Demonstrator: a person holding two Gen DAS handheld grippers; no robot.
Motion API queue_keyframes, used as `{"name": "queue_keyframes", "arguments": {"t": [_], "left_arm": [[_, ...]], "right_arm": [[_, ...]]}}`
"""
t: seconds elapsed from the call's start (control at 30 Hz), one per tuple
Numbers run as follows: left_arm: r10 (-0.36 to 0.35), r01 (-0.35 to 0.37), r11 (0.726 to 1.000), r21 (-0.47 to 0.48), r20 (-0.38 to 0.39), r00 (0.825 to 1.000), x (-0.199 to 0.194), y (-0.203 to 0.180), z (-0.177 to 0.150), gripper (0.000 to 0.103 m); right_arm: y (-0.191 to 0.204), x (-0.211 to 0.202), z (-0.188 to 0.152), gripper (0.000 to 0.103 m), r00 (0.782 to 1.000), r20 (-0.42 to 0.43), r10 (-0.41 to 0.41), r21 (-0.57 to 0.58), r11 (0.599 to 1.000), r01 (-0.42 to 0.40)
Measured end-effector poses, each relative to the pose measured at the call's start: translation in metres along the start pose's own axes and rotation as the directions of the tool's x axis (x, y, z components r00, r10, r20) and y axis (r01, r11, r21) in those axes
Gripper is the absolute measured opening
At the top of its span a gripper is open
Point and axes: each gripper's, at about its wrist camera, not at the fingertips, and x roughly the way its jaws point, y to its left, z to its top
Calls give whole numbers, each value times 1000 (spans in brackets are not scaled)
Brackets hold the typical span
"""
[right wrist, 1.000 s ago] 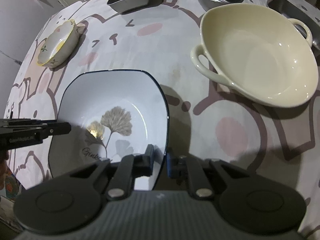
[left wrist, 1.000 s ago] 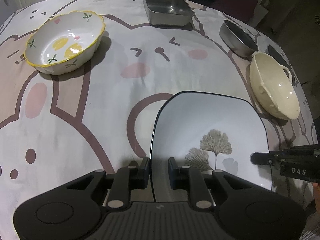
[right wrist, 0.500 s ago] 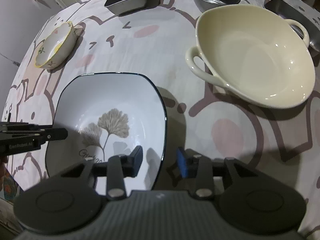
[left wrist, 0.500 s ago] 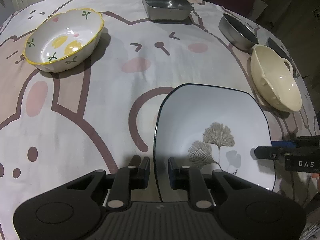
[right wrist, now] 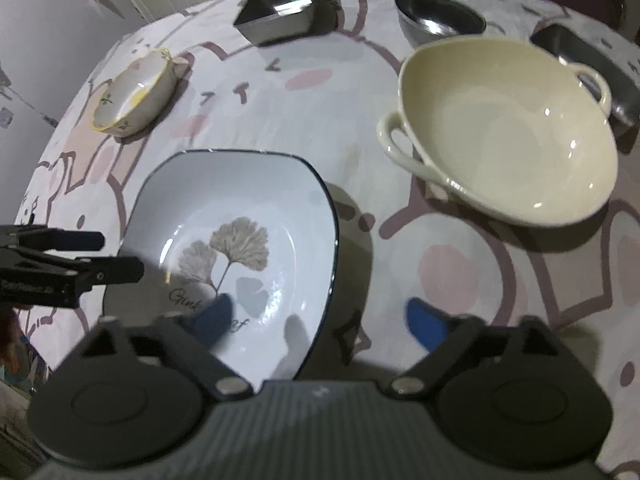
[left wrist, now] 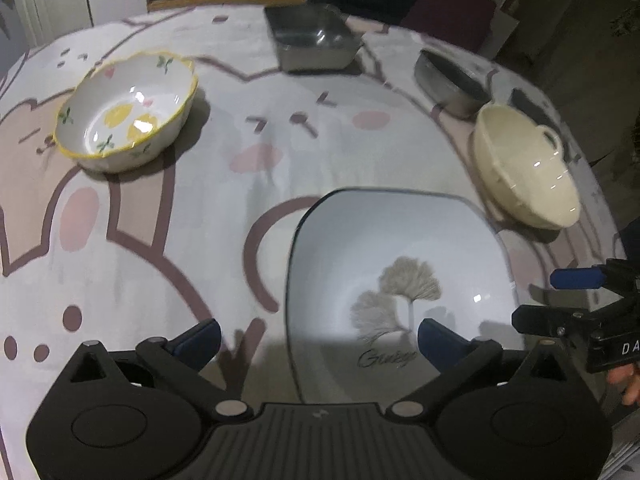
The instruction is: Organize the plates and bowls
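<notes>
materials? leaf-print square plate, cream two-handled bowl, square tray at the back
Leaf-print plate: looks like glazed ceramic, glossy white with sharp highlights. Cream bowl: likely glazed ceramic too, smooth with glints on the wall. Square tray: looks like stainless steel, grey with mirror-like reflections.

Both wrist views look steeply down, sharing ginkgo plate [left wrist: 400, 264].
</notes>
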Motion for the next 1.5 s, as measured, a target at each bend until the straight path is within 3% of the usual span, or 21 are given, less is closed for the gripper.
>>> {"name": "queue_keyframes", "arguments": {"t": [0.17, 0.27, 0.47, 0.7, 0.8, 0.97, 1.13, 1.3, 1.5], "left_arm": [[11, -13, 1000, 25, 80, 997, -15, -19, 3, 103], [-17, 13, 999, 33, 149, 989, -28, -35, 6, 103], [-80, 73, 997, 36, 278, 957, -42, -72, 19, 103], [-159, 167, 986, 4, 324, 933, -28, -108, 43, 103], [-185, 200, 980, -14, 319, 930, -14, -116, 53, 102], [-224, 251, 966, -60, 286, 932, 10, -119, 64, 96], [-272, 304, 947, -104, 243, 931, 31, -113, 72, 84], [-308, 337, 931, -141, 193, 932, 48, -108, 77, 77], [-320, 341, 926, -161, 144, 937, 62, -105, 79, 71]], "right_arm": [[-2, -28, -1, 103, 995, 96, 11, -33, 999, -8], [-10, -51, 2, 103, 983, 181, 25, -40, 999, -18], [-50, -93, 14, 103, 933, 360, 26, 25, 999, -37], [-112, -112, 31, 103, 871, 491, -13, 172, 982, -82], [-137, -110, 40, 103, 855, 517, -48, 209, 975, -72], [-174, -95, 55, 101, 855, 513, -72, 291, 952, -94], [-206, -64, 75, 79, 871, 485, -77, 332, 938, -102], [-216, -32, 94, 66, 886, 446, -129, 343, 939, -36], [-230, -13, 104, 53, 885, 448, -130, 364, 930, -47]]}}
